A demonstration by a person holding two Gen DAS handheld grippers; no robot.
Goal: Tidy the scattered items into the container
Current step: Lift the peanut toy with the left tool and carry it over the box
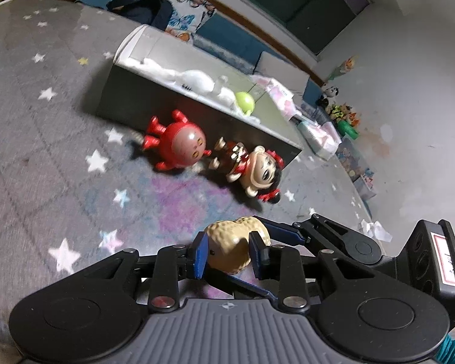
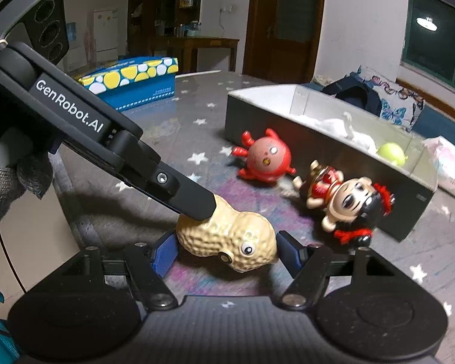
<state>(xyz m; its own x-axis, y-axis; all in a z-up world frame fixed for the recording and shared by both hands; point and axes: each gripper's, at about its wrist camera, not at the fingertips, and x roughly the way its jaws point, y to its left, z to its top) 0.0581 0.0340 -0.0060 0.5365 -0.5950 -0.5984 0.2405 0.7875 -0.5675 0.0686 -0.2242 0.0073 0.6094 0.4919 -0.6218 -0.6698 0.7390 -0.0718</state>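
A tan peanut toy [image 1: 230, 242] [image 2: 227, 236] with googly eyes lies on the starry grey cloth. My left gripper [image 1: 229, 257] is shut across its narrow end, blue pads pressing both sides. My right gripper [image 2: 227, 253] is shut along its length, one pad at each end. In the right wrist view a left finger [image 2: 197, 206] rests on the toy's far end. A red round toy [image 1: 179, 145] [image 2: 267, 157] and a black-haired doll [image 1: 257, 173] [image 2: 345, 203] lie beside the grey box [image 1: 154, 115] [image 2: 318, 163]. Inside it are white fluff and a green ball [image 1: 245, 100] [image 2: 391, 153].
A blue box with yellow and white spots [image 2: 136, 82] stands at the table's far left. Tissue packs [image 1: 315, 133] [image 2: 452, 163] lie past the grey box's right end. A gloved hand [image 2: 12, 188] holds the left gripper. The table edge runs close on the left.
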